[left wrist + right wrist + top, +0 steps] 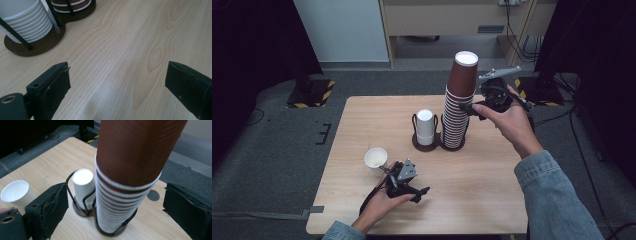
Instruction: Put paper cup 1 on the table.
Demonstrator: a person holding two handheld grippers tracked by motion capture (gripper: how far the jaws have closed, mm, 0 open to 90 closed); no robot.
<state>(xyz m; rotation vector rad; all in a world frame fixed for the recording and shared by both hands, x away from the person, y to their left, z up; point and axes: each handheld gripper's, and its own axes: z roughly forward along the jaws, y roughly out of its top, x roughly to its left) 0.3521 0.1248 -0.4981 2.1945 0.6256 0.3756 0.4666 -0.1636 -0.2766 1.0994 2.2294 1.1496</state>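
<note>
1 brown cup stack [458, 102], 1 white stack [425, 127], 1 loose white cup [375, 158], 2 hand-held grippers

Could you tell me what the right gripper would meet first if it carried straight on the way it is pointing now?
Most likely the brown cup stack: it stands directly ahead of the open right gripper, whose jaws flank it without touching.

Cup stack [458, 107] right of shorter stack [425, 127], loose cup [376, 159] seemingly nearer, left

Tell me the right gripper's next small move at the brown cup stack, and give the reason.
Probably close the right gripper on the top brown cup. Its jaws stand open on either side of the brown cup stack without pressing it, so nothing is gripped yet and no cup can be lifted off.
</note>
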